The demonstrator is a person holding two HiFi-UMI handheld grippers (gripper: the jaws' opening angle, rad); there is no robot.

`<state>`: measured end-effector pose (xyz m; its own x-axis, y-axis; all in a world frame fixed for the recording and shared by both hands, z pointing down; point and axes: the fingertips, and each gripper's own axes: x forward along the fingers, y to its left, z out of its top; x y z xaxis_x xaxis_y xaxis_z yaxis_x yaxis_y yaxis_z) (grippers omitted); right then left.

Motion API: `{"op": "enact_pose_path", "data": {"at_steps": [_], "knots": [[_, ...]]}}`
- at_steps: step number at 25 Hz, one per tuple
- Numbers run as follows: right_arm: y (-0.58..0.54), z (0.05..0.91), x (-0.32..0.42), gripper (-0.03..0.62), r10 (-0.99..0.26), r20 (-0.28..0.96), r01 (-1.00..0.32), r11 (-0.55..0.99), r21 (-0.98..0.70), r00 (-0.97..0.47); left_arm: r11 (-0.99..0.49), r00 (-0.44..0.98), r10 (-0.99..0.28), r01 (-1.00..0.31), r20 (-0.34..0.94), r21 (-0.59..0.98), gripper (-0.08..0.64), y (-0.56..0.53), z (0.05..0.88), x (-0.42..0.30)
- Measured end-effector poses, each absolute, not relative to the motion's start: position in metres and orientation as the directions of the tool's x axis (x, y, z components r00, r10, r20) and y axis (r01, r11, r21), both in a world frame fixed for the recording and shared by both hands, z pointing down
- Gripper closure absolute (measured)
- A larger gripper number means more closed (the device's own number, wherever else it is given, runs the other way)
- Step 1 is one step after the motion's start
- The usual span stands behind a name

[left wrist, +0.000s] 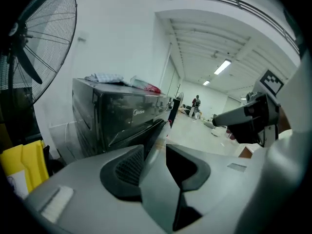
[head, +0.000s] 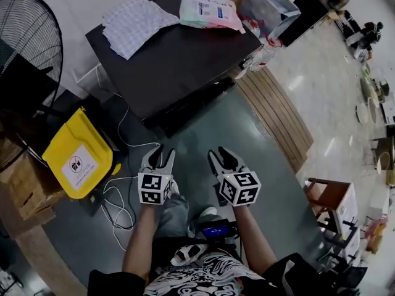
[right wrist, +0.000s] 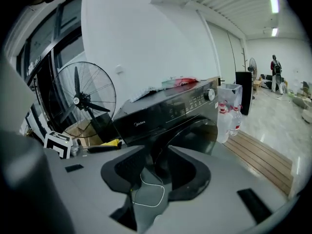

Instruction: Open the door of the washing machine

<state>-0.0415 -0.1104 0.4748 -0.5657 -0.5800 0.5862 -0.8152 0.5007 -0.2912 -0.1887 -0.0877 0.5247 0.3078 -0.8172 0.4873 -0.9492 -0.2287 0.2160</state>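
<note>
Far left: standing fan [head: 28, 36] and a yellow bin [head: 77, 156] on the floor, with white cable [head: 120, 196] looped just beside it; none of this lies in the approach path. Left hand-held gripper [head: 163, 155]: jaws wide apart, nothing between them, only floor and the machine front showing through the gap. It hangs low in front of the person, aimed at the washing machine [head: 173, 54], probably as a spare or bracing hand. The machine is dark, front-loading and set against the wall ahead; a checked cloth [head: 139, 23] and a soft package [head: 210, 11] lie on its top, clear of the front. The door [head: 194, 103] is round and dark, low on the front panel; it seems to stand slightly off the panel, but latched or ajar cannot be told. Right hand-held gripper [head: 223, 159]: jaws also spread wide and empty, lined up on the door, so it looks like the working one, held open to take the door edge. Both are well short of the machine. Right: a wooden platform [head: 274, 113] and plastic bottles [right wrist: 229, 116] beside the machine, possibly within the door's swing.
</note>
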Motion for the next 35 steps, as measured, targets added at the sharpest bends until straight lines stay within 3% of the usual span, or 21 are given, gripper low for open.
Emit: {"op": "enact_pose_path", "data": {"at_steps": [12,27,35], "knots": [[-0.159,0.520,-0.061,0.445,-0.541,0.640,-0.814,0.523,-0.252,-0.546,-0.309,0.379,-0.725,-0.925,0.575,0.220,0.419,-0.130,0.597,-0.170],[-0.187,0.599,-0.086,0.443,-0.512,0.665,-0.827,0.464,-0.318,-0.544,-0.356,0.389,-0.670,-0.916,0.632,0.187,0.425,-0.181,0.700,-0.167],[-0.192,0.609,-0.084,0.445,-0.536,0.667,-0.850,0.411,-0.329,-0.517,-0.415,0.398,-0.661,-0.900,0.636,0.133,0.474,-0.184,0.706,-0.156]]}}
